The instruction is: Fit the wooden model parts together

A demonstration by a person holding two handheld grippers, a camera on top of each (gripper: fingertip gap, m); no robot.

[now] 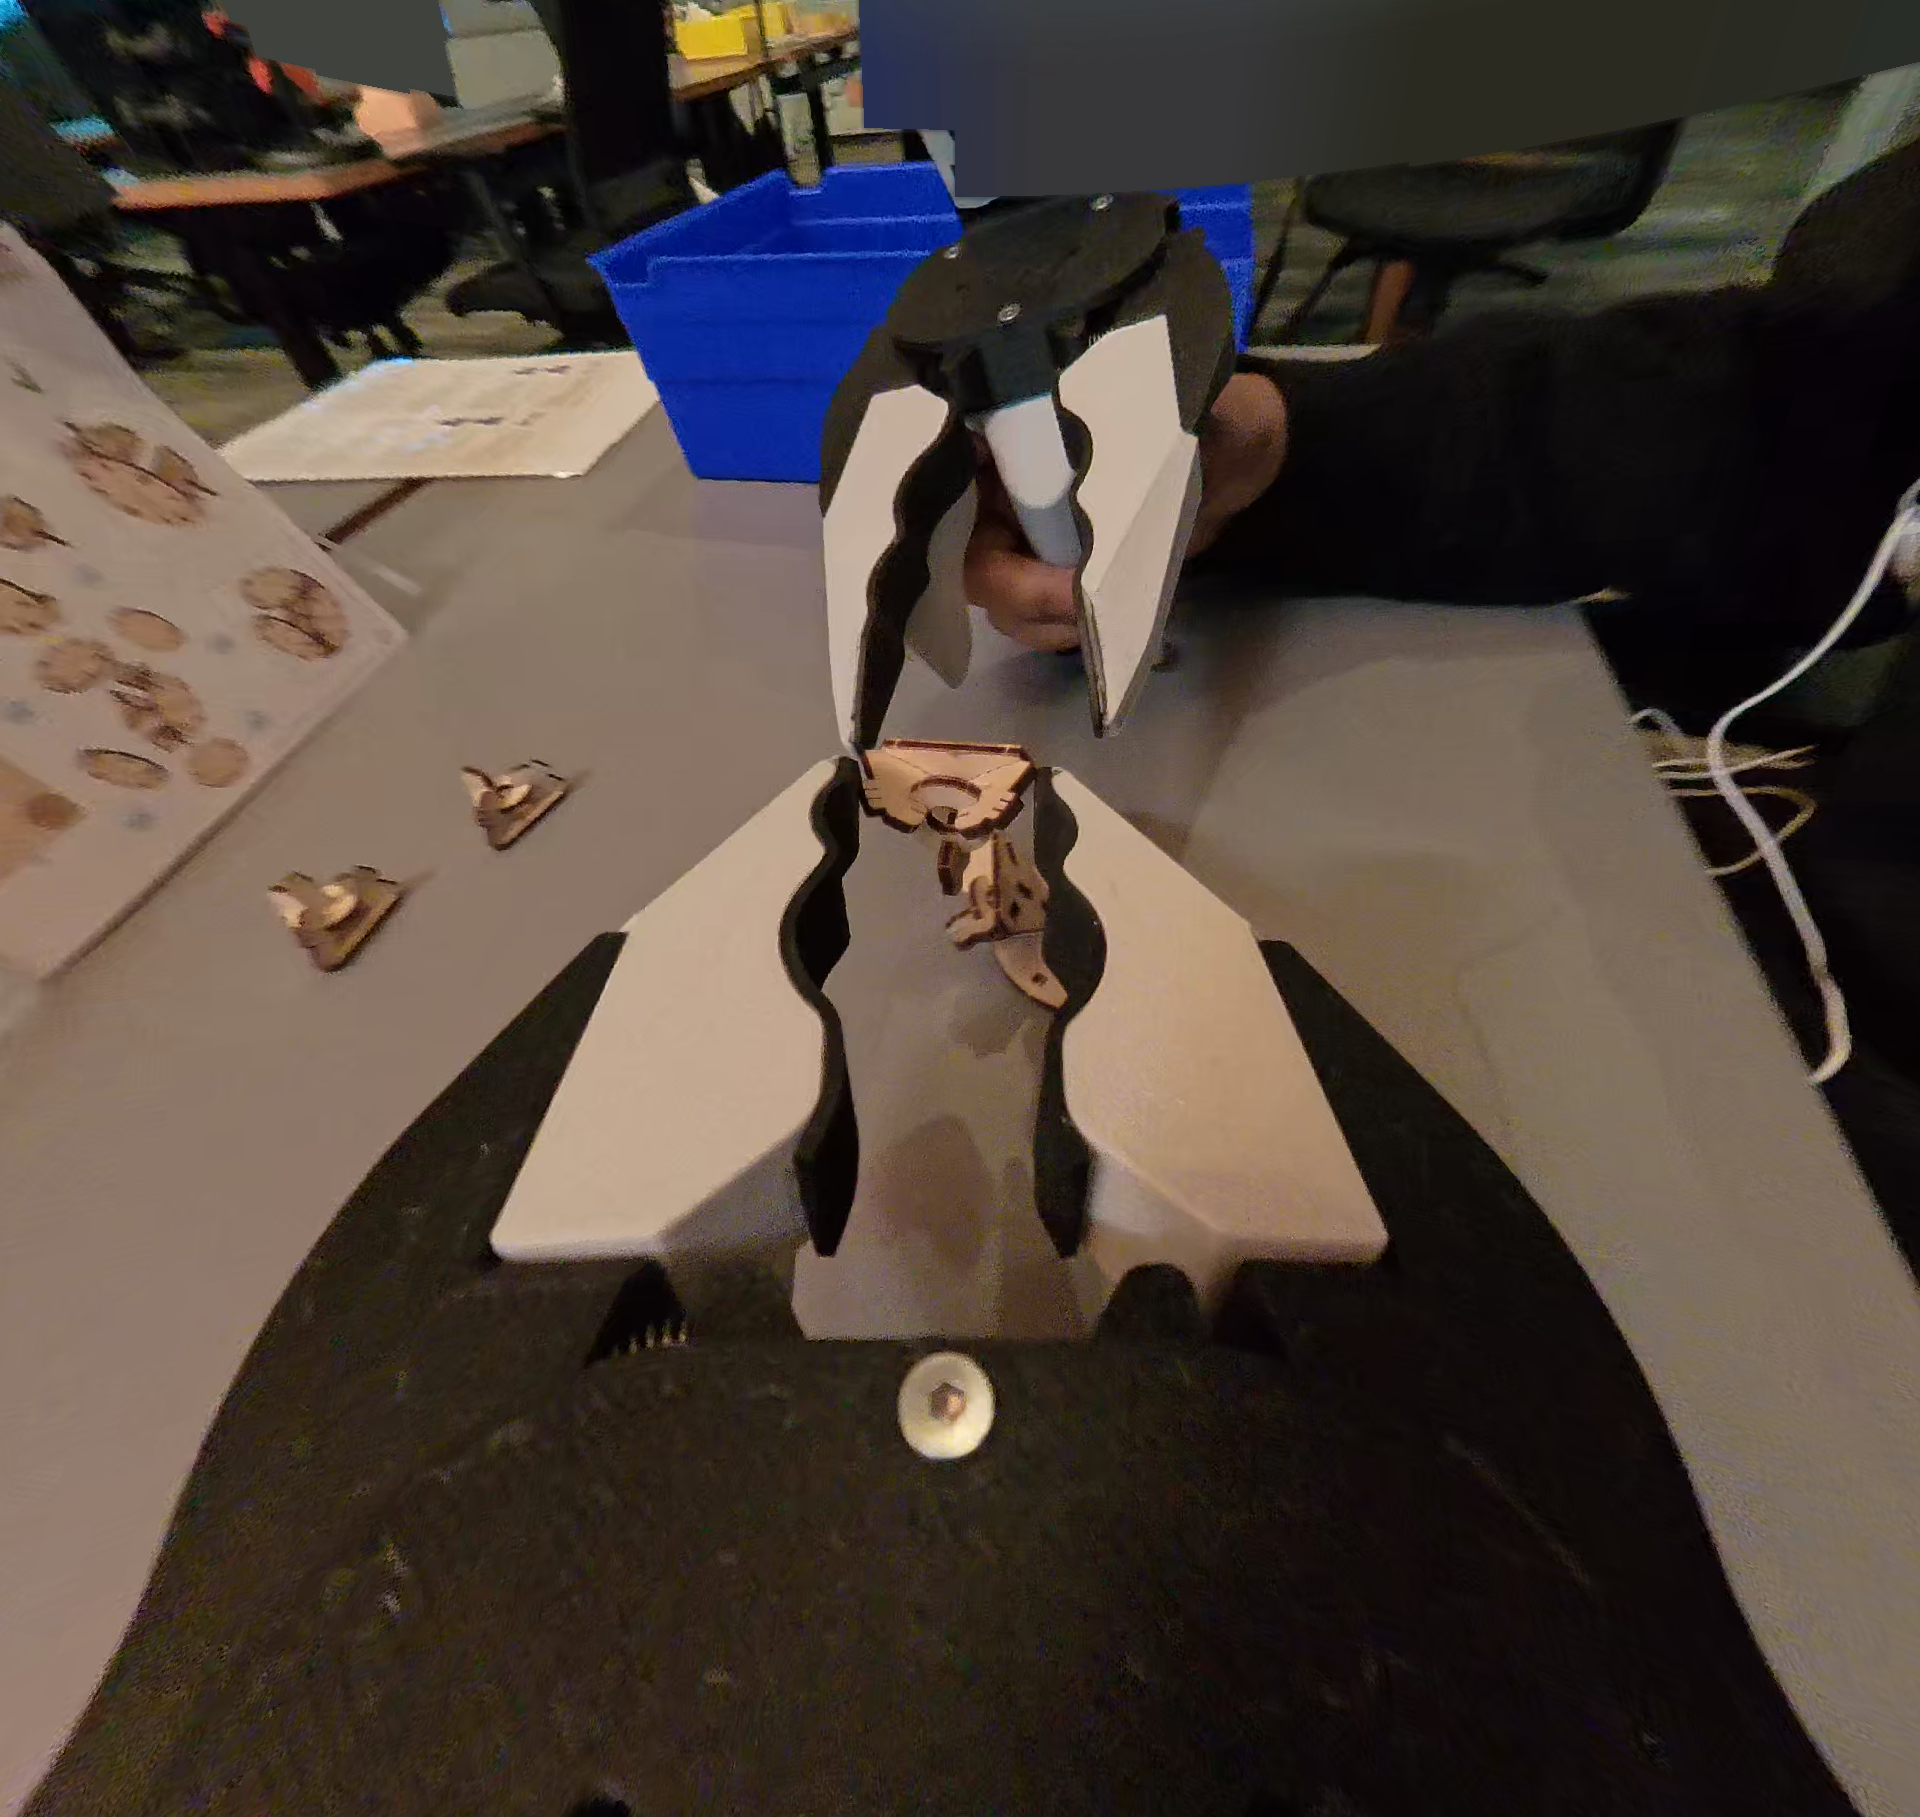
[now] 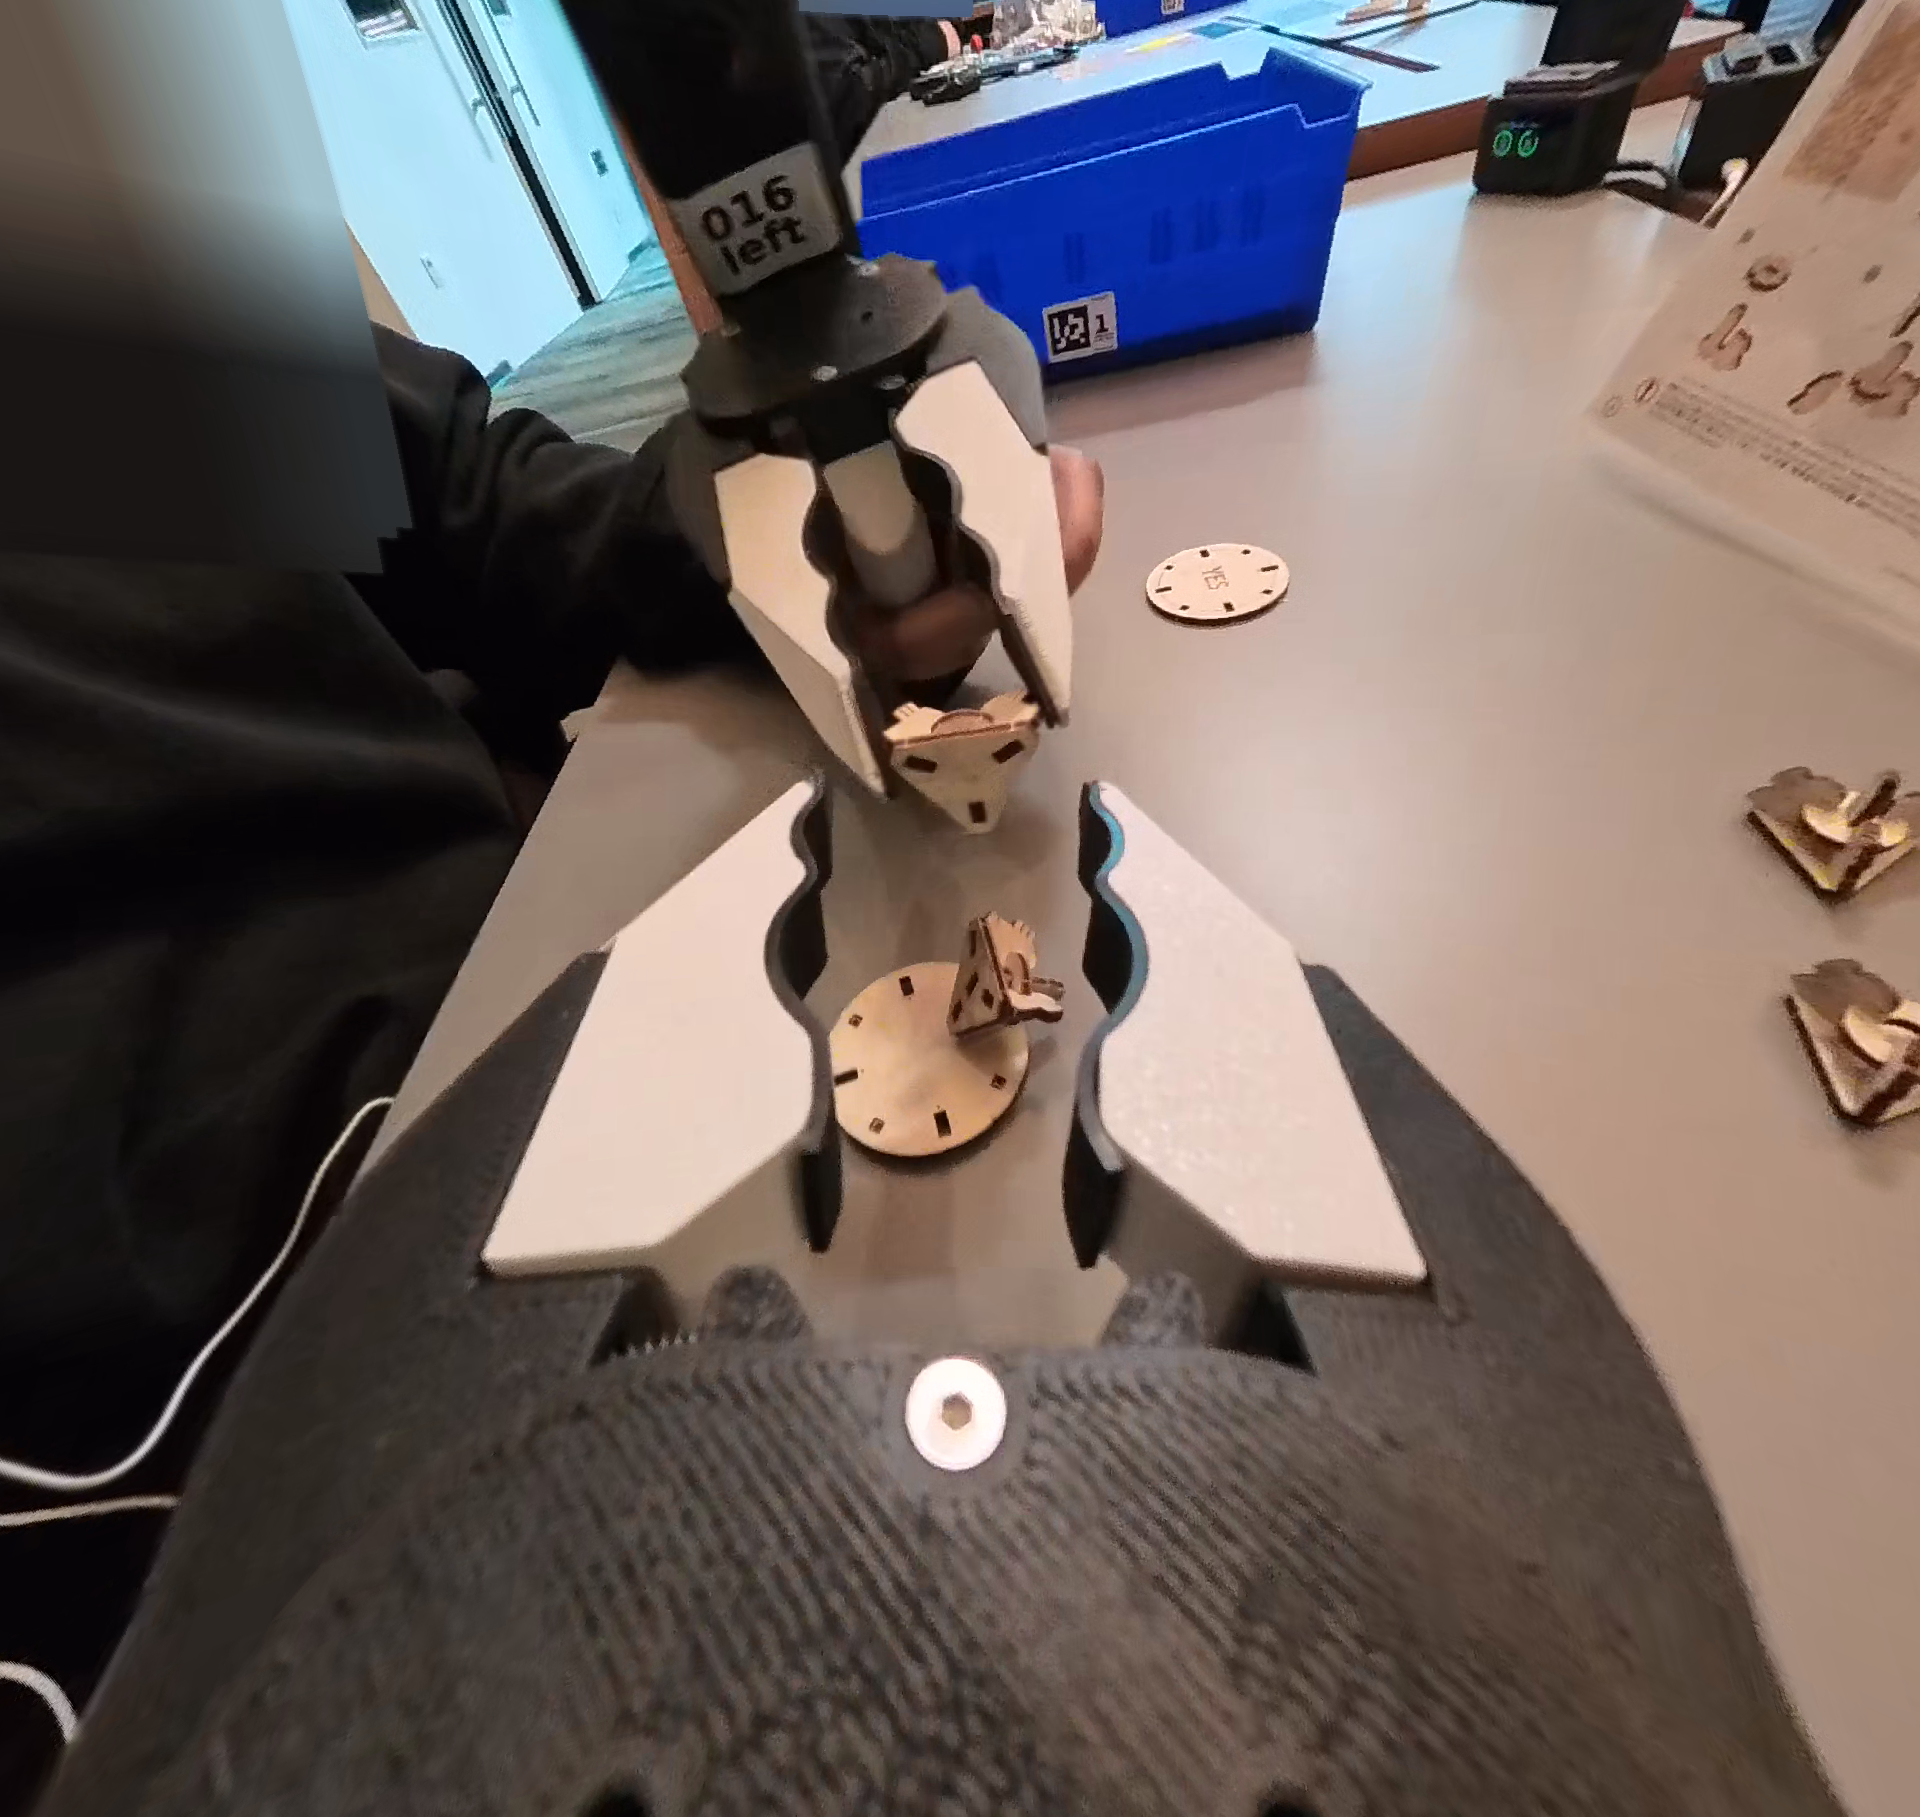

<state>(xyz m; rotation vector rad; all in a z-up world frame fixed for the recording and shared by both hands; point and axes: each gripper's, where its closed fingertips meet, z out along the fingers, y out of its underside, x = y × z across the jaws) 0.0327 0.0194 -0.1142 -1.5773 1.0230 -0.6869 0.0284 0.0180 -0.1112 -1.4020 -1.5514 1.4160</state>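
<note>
Triangular wooden piece [image 2: 961, 765] clamped flat between left gripper's [image 1: 948, 780] pads; another stands upright on slotted disc [image 2: 914, 1071]

I am in a shared workshop or lab: beyond my fingers stands a blue parts bin [image 2: 1101, 209], farther back long worktables [image 2: 1455, 53] with gear, office chairs [image 1: 1475, 198], a charging unit [image 2: 1558, 131].

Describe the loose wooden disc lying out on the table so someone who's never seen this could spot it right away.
Start at the big blue plastic bin on the grey table. In front of it lies a flat round plywood disc, alone. Unlike the other slotted disc between the right tongs, it carries no upright wooden piece.
</note>
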